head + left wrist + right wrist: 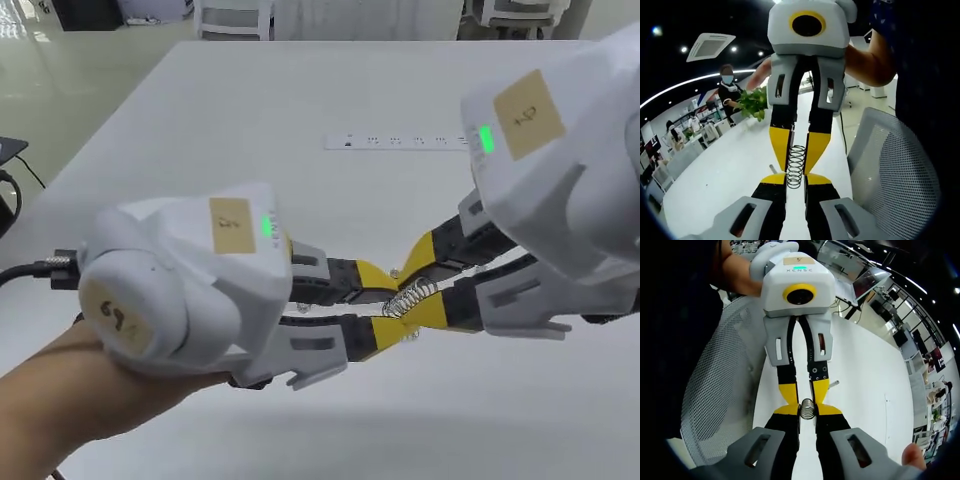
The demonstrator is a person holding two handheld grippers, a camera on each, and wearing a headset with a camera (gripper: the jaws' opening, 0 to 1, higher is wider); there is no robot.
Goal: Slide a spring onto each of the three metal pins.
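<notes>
Entry 1: spring, 1 piece. We find it in the air above the white table, between 2 grippers that meet tip to tip.

Entry 2: left gripper. Its jaws are drawn close, and we see them pinching the near end of the spring. A forearm runs in behind it in the head view.

Entry 3: right gripper. Its jaws are clenched on the spring, whose coils sit between the yellow tips.

Entry 4: metal pin, 1 piece, lying on the table beyond the grippers and apart from the spring.

Entry 5: power strip, lying flat farther back on the table.

Entry 6: mesh chair, beside the table edge.

Entry 7: green plant, far along the table.
</notes>
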